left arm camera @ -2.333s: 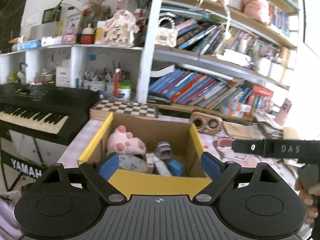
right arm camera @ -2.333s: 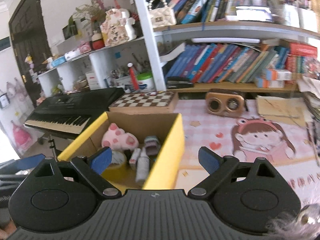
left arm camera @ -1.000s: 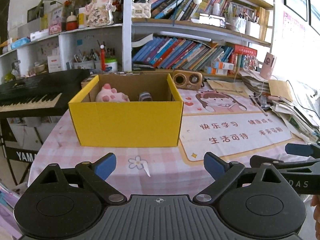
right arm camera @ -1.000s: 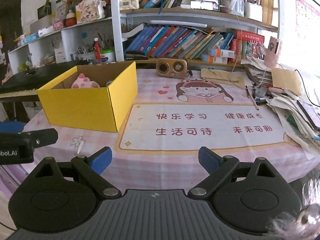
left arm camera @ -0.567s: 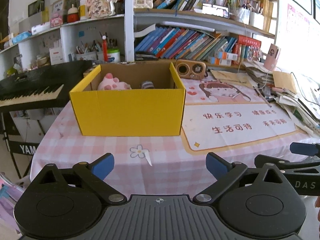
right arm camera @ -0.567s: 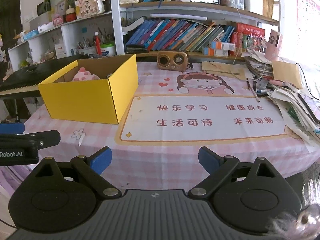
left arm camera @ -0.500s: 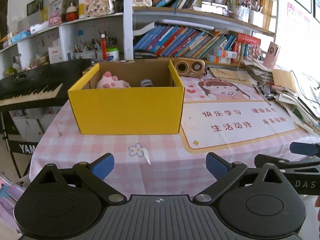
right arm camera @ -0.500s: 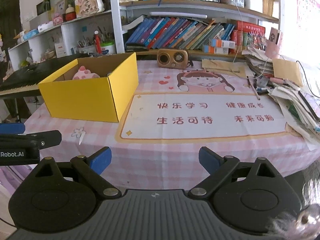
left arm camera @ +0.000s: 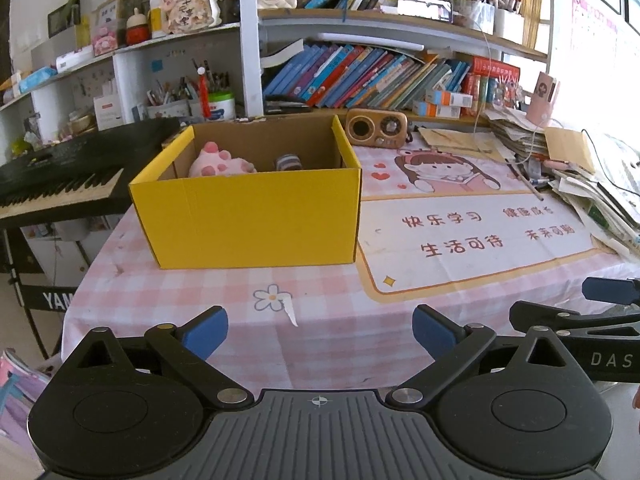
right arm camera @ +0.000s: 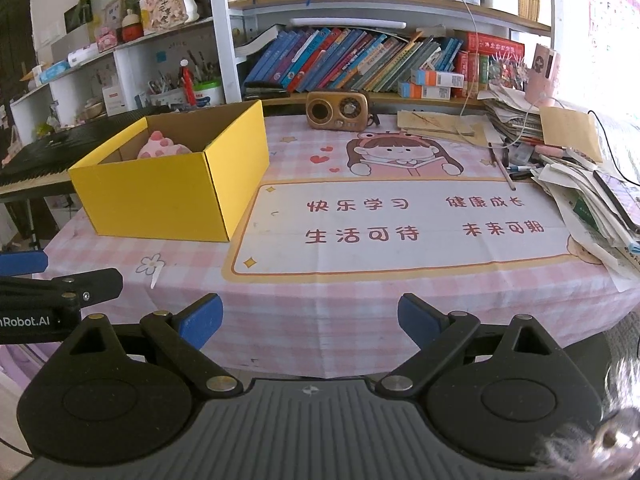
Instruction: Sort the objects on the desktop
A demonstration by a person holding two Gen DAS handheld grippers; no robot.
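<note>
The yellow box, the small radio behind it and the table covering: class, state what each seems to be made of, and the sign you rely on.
Yellow box: corrugated cardboard, matte yellow outside, raw brown inside, with folded corner seams.
Radio: looks like wood or wood-look plastic, with a smooth brown sheen; cannot tell which.
Table covering: probably thin cloth or vinyl, given its fold creases and draped edge.

Bright daylight, right-side glare, fisheye-warped edges.

Pink checked table (right arm camera: 360, 320), draped in cloth. On it: yellow cardboard box (right arm camera: 168, 196) at left, printed desk mat (right arm camera: 400, 224) touching it at right, brown retro radio (right arm camera: 337, 111) at the back, probably loose paper pile (right arm camera: 592, 196) along the right edge.
</note>
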